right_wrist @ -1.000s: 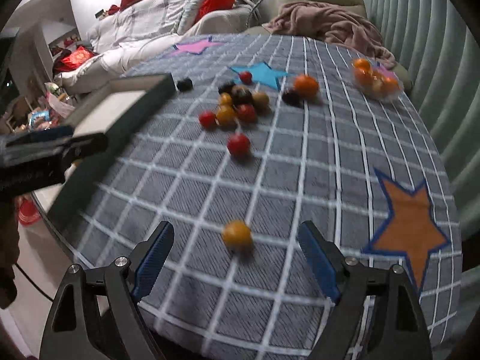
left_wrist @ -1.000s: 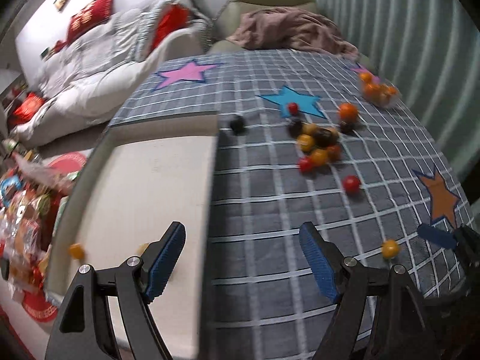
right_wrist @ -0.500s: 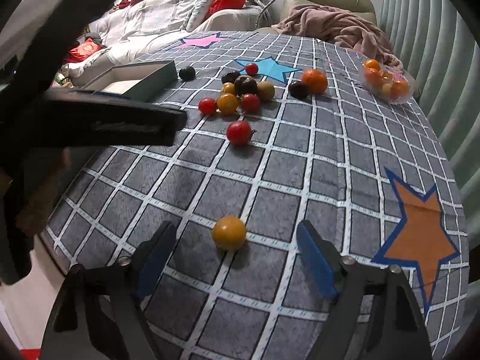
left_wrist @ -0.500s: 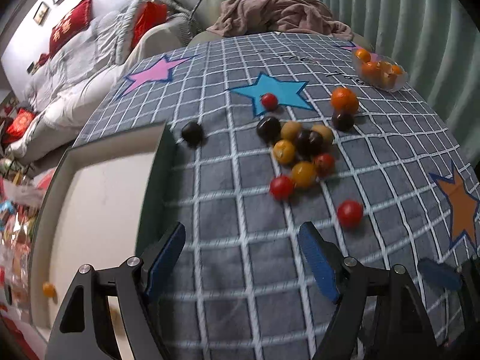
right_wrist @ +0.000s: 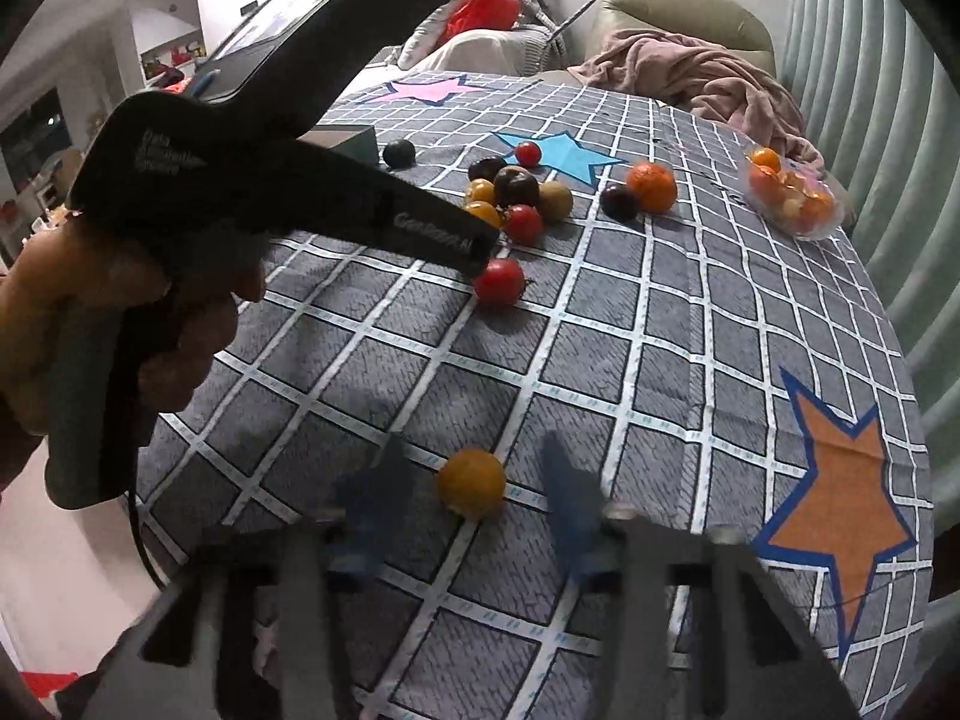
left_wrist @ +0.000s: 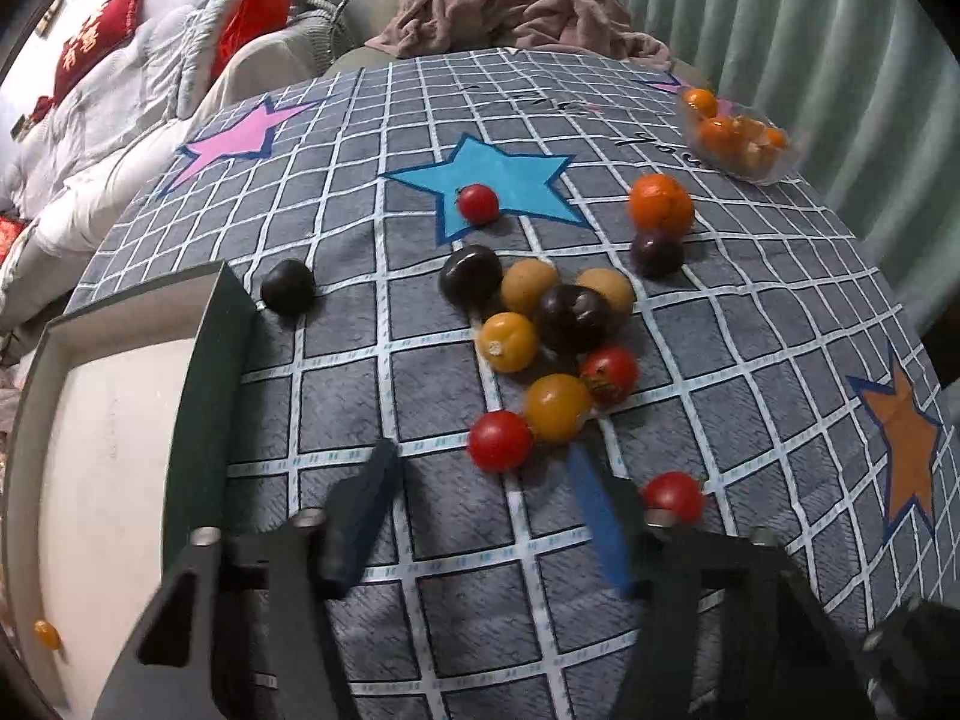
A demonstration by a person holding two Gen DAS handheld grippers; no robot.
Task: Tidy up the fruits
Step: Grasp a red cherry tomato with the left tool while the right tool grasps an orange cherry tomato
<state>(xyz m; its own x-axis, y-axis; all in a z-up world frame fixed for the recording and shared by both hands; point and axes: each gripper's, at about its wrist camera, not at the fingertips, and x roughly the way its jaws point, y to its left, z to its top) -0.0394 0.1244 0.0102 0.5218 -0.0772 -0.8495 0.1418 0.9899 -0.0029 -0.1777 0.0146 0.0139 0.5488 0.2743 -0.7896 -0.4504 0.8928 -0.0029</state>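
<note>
Small fruits lie clustered on the grey checked tablecloth (left_wrist: 372,396): red, yellow and dark ones. My left gripper (left_wrist: 480,480) is open, its tips just short of a red tomato (left_wrist: 500,441) at the near edge of the cluster. A green box (left_wrist: 108,450) with a white floor sits at the left, a small yellow fruit (left_wrist: 46,634) inside it. My right gripper (right_wrist: 474,480) is open around a lone yellow tomato (right_wrist: 471,483), fingers either side, not touching. The left gripper's body and hand (right_wrist: 198,228) fill the left of the right wrist view.
An orange (left_wrist: 660,204) and a dark plum (left_wrist: 656,253) lie behind the cluster. A clear tray of oranges (left_wrist: 735,138) stands at the far right. Another red tomato (left_wrist: 672,495) lies by my left gripper's right finger. A sofa and armchair stand beyond the table.
My left gripper swung right from over the box toward the fruit cluster and closed in on it. My right gripper moved forward until its fingers flank the yellow tomato.
</note>
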